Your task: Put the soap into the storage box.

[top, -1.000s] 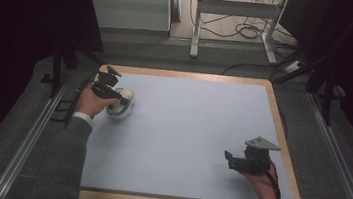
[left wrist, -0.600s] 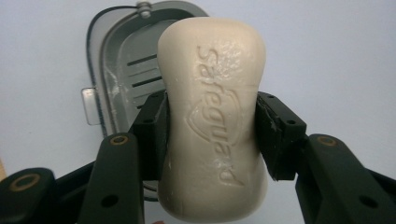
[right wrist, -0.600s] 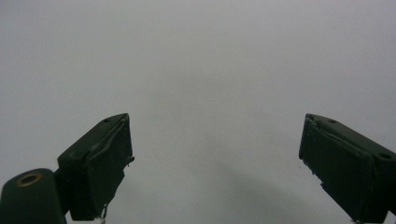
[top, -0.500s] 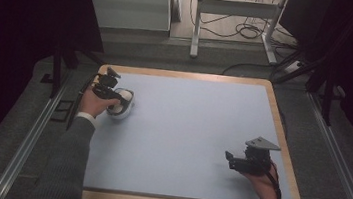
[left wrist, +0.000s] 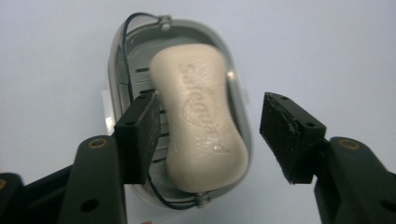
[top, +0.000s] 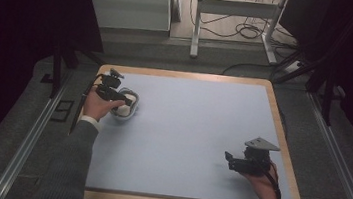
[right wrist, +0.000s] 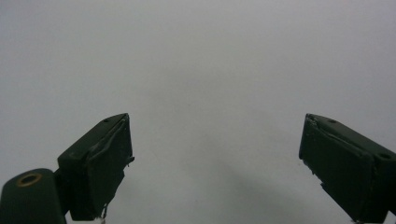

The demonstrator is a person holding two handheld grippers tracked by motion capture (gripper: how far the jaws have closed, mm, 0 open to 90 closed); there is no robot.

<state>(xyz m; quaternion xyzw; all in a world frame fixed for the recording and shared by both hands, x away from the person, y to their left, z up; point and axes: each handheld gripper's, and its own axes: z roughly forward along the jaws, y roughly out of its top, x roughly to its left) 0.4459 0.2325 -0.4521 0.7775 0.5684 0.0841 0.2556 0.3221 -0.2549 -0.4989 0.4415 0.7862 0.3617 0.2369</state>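
A cream bar of soap (left wrist: 198, 116) lies in a clear oval soap dish (left wrist: 123, 70) on the pale blue mat. My left gripper (left wrist: 208, 102) reaches down over it with a jaw on each side of the bar. Its jaws have just been opening; the right pad (left wrist: 285, 130) stands clear of the soap and the left pad (left wrist: 140, 135) sits close beside it. From above, the left gripper (top: 114, 95) is at the dish (top: 130, 109) near the table's far left corner. My right gripper (top: 228, 160) rests open near the front right with nothing between its jaws (right wrist: 215, 121).
The blue mat (top: 196, 127) covers a wooden-edged table (top: 281, 131). Dark floor and rails run along both sides, and a metal stand (top: 234, 20) with cables sits beyond the far edge.
The left hand has shifted a little at the soap dish. The right gripper has stayed where it was.
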